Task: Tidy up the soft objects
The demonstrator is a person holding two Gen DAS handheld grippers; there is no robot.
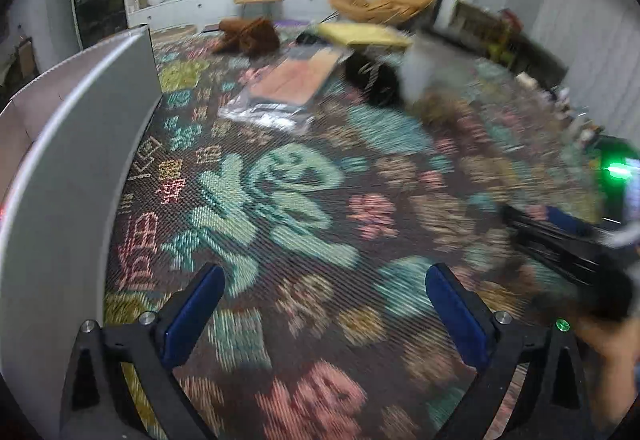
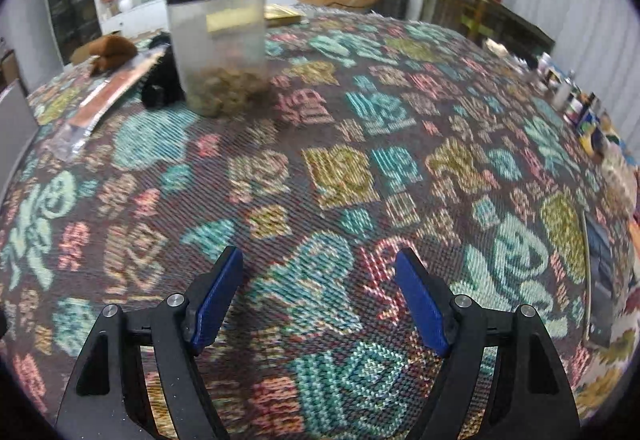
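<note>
Soft objects, a brown plush toy (image 2: 114, 47) and a black furry toy (image 2: 162, 80), lie untouched at the far end of the patterned woven cloth (image 2: 340, 168), beside a clear plastic container (image 2: 218, 48). Sorting looks unstarted: left claw (image 1: 324, 304) and right claw (image 2: 320, 296) both spread wide, empty.

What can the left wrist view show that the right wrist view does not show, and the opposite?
Only the left wrist view shows the grey panel standing at the left and the other gripper's green light. Only the right wrist view shows the clear container sharply, with brownish pieces inside, and the small bottles at the right edge. Both show the patterned cloth, the black soft toy, the brown soft toy and open fingers.
</note>
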